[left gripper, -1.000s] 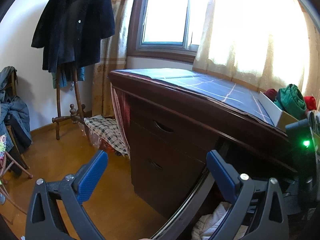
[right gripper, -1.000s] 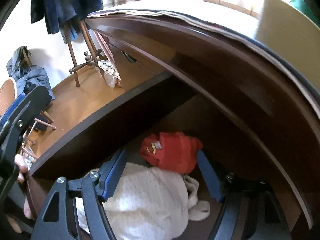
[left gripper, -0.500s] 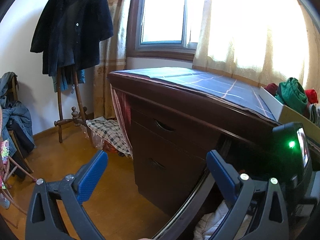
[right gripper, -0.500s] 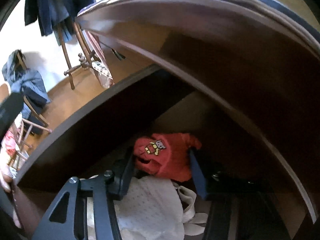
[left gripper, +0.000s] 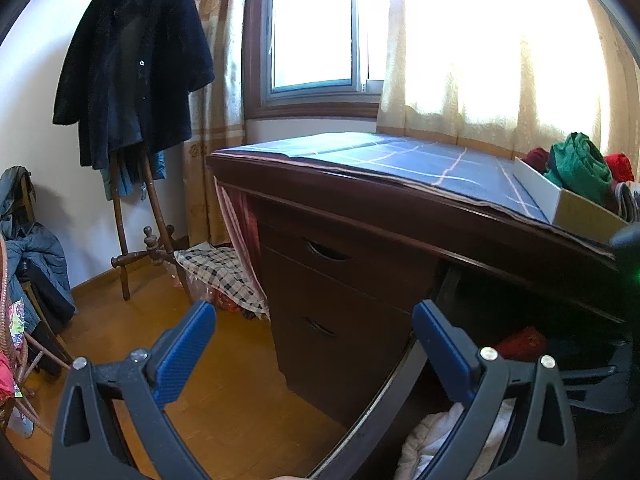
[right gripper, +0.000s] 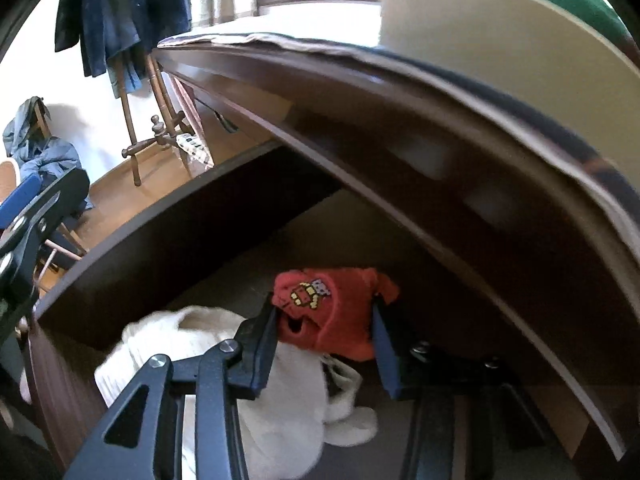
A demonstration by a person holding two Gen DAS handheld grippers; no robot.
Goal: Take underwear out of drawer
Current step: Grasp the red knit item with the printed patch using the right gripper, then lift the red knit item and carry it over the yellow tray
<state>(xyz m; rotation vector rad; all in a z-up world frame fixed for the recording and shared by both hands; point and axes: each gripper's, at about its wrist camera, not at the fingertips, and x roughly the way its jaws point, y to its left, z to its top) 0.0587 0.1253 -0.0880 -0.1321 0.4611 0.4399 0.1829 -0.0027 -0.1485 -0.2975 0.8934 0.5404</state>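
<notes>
Underwear (right gripper: 336,312), red w/ a cartoon print, lies at centre of the right-wrist frame, on the floor of the open drawer (right gripper: 168,248) under the desk top; my right gripper (right gripper: 324,340) brackets it, jaws just been closing, the cloth between them; left pad looks to be against the fabric, right pad at its edge; grip seems about made but I can't call it firm, since the garment isn't lifted yet. White knit garment (right gripper: 224,364) sits lower left of the red one, partly under my gripper's frame.

My left gripper (left gripper: 316,344) hangs spread wide at the bottom of the left-wrist frame, nothing in it, aimed past the dark desk (left gripper: 360,280) toward the wood floor; red cloth shows as a small patch at lower right there (left gripper: 520,342), deep in shadow.

Progress, as I judge it: drawer is open, reach is done, pinch nearly set; left to do: finish the squeeze, lift, draw the piece clear of the drawer.

Hard to read: far side of the red piece is behind my right finger; back of the drawer is dark; whether the white knit is snagged w/ the red one I can't tell; right edge of the left-wrist view is cut off by a dark housing.
</notes>
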